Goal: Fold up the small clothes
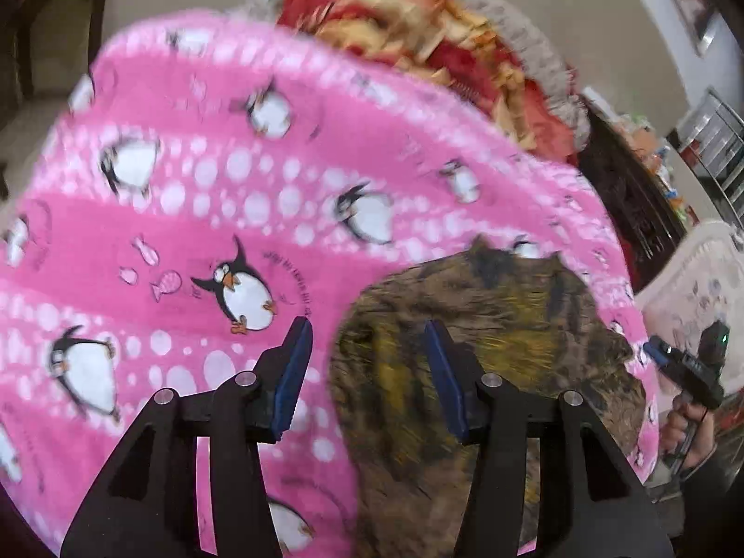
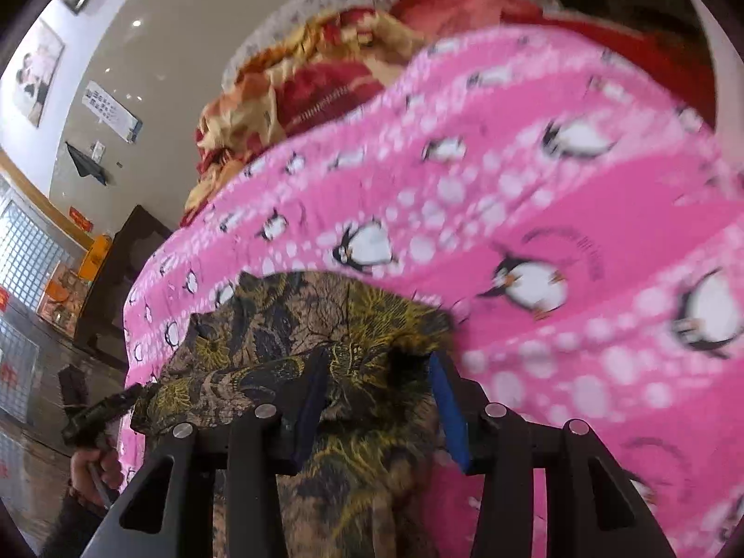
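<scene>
A small brown garment with a yellow and black print lies on a pink penguin blanket. My left gripper is open, its left finger over the blanket and its right finger over the garment. In the right wrist view the garment lies partly folded over itself, with a bunched layer in front. My right gripper is open and sits over the garment's right part, fabric between the fingers. The right gripper also shows at the right edge of the left wrist view. The left gripper shows at the left of the right wrist view.
A red and yellow floral quilt is heaped behind the pink blanket. A white basket stands at the right. Dark wooden furniture and a tiled floor lie left of the bed in the right wrist view.
</scene>
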The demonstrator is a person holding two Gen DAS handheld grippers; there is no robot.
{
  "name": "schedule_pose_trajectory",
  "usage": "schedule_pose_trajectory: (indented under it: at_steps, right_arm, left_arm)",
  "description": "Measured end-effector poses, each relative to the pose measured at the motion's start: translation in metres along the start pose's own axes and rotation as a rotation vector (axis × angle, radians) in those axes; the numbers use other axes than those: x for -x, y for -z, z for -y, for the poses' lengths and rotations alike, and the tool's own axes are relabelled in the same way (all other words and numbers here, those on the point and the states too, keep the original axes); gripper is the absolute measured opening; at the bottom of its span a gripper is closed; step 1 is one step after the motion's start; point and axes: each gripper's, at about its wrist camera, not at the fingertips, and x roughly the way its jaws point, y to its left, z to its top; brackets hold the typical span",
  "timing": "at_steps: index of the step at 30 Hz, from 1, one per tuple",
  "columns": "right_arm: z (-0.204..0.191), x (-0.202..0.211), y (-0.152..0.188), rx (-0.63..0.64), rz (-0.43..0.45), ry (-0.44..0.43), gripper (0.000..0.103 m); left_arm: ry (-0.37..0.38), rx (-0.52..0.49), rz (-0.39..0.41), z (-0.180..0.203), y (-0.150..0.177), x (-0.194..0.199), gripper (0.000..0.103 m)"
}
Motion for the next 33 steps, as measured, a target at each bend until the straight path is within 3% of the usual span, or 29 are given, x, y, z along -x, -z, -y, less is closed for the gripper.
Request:
schedule_pose_trajectory:
  at_steps: [2,4,6,8,10,12,13,18,20,21,22,25,30,33]
  right_arm:
    - [-0.010,0.021,0.003,0.045,0.062,0.023,0.043]
    - [-0.030,0.031,0.010,0.123,0.085,0.015,0.043]
    - [-0.056,0.023,0.022,0.226,0.025,0.001,0.043]
    - [-0.086,-0.002,0.039,0.367,-0.081,0.045,0.043]
    - [-0.099,-0.033,0.052,0.430,-0.195,0.115,0.043]
    - [-0.097,-0.065,0.059,0.459,-0.296,0.233,0.043]
    - [-0.097,-0.075,0.059,0.464,-0.313,0.252,0.044]
    - [-0.102,-0.107,0.019,0.396,-0.338,0.250,0.048]
    - [-0.104,-0.112,-0.004,0.377,-0.291,0.223,0.048]
    - [-0.107,-0.108,-0.017,0.374,-0.222,0.213,0.048]
    - [-0.109,-0.099,-0.029,0.357,-0.146,0.207,0.048]
    - [-0.111,-0.080,-0.047,0.309,-0.038,0.173,0.048]
    - [-0.128,-0.064,-0.038,0.329,0.100,0.204,0.048]
    - [-0.140,-0.074,-0.017,0.292,0.103,0.225,0.048]
  left_arm:
    - [0.017,-0.083,0.036,0.029,0.017,0.016,0.049]
    - [0.057,-0.181,0.013,0.065,0.043,0.018,0.049]
    - [0.038,-0.249,-0.050,0.089,0.066,0.002,0.049]
    - [-0.043,-0.279,-0.134,0.102,0.083,-0.028,0.049]
    - [-0.137,-0.268,-0.215,0.101,0.092,-0.057,0.049]
    - [-0.136,-0.232,-0.192,0.100,0.083,-0.059,0.049]
    - [-0.142,-0.196,-0.196,0.097,0.071,-0.062,0.049]
    - [-0.165,-0.112,-0.173,0.079,0.011,-0.085,0.049]
    - [-0.236,-0.083,-0.110,0.068,-0.018,-0.086,0.049]
    - [-0.260,-0.044,-0.084,0.060,-0.030,-0.082,0.049]
    - [-0.261,-0.007,-0.068,0.054,-0.037,-0.078,0.049]
    - [-0.255,0.074,0.006,0.045,-0.047,-0.064,0.049]
    - [-0.201,0.046,0.045,0.072,-0.032,-0.078,0.049]
    - [-0.210,-0.027,0.027,0.083,-0.021,-0.101,0.049]
